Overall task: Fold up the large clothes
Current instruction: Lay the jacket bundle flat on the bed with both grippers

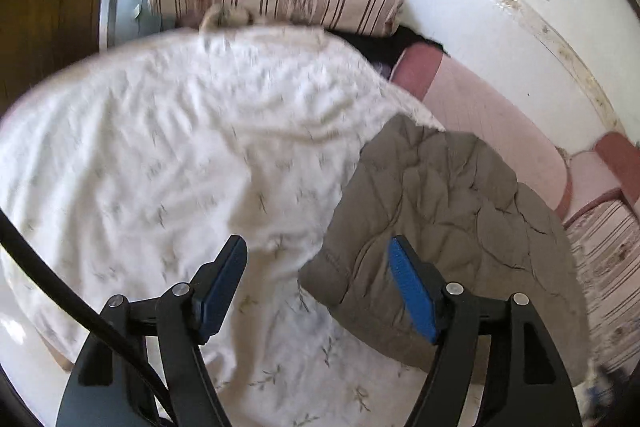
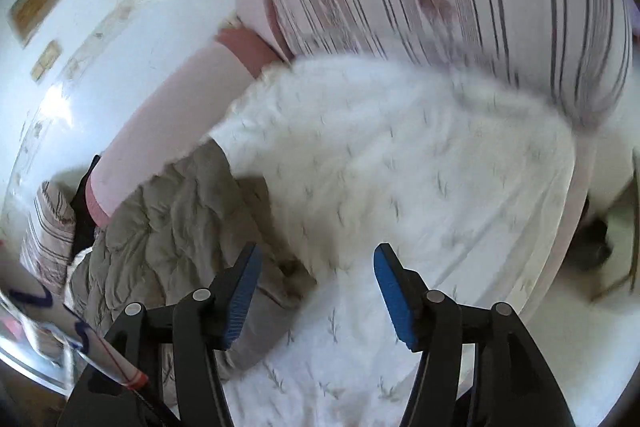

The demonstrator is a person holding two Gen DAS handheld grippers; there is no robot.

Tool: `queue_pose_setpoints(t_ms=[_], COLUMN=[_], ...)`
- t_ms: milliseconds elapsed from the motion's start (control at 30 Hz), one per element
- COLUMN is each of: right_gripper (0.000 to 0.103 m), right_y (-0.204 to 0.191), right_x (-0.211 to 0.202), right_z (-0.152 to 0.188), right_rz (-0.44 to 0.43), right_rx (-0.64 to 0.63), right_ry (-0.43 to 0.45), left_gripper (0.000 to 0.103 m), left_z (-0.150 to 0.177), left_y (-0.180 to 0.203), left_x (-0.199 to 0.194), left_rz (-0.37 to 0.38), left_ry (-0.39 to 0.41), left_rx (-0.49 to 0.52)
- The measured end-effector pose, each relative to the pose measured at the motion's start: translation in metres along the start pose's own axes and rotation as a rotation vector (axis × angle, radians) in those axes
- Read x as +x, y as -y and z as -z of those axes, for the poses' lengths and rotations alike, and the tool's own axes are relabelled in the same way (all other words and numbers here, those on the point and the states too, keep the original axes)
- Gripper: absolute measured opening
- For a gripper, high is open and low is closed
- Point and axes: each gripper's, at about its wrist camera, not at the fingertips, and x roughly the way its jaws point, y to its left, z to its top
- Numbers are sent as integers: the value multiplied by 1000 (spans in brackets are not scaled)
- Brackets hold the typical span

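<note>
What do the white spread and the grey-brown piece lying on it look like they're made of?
White spread: likely thin cotton-type woven fabric, matte, finely crinkled, with small printed sprigs. Grey-brown piece: looks padded and quilted, with puffy stitched sections and a faint sheen, perhaps synthetic. Blur leaves both uncertain.

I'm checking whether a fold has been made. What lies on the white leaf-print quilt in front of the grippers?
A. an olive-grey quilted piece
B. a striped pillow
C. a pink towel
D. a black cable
A: an olive-grey quilted piece lies over the white quilt, beyond the open left gripper.
</note>
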Motion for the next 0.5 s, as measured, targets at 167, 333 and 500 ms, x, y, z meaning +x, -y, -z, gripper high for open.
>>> queue_pose_setpoints(t_ms=[167,333,500], right_gripper=[64,63,63], right_y=[-65,-126,-156], right_x=[-11,5,34], right_z=[19,51,67], right_rz=[-122,-167,-174], right_rx=[-256,-459,-513], right_ry=[63,50,-5], left_gripper=[73,78,79], left_z=[14,39,55], left_y=[60,124,141], left_x=[-9,0,30], left_rz=[14,56,16], left_ry=[71,96,59], left_rx=[203,397,488])
